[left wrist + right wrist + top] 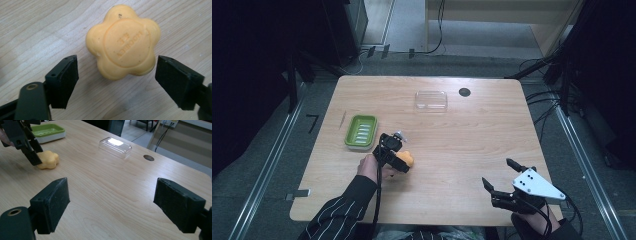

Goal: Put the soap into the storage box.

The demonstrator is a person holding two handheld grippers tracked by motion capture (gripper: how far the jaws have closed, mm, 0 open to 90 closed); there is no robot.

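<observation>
An orange flower-shaped soap (408, 160) (123, 42) lies flat on the wooden table (462, 140), left of centre. My left gripper (401, 163) (116, 61) points down over it, jaws either side of the soap with a gap showing at the left pad, so it is open. The soap (47, 160) and the left gripper (31, 155) also appear far left in the right gripper view. My right gripper (497, 171) (111, 186) hovers open near the front right of the table, nothing between its jaws.
A green soap dish (362, 131) (48, 131) sits on the left side, behind the soap. A clear plastic lid (431, 100) (115, 147) lies toward the back, with a round cable hole (464, 92) (149, 157) beside it.
</observation>
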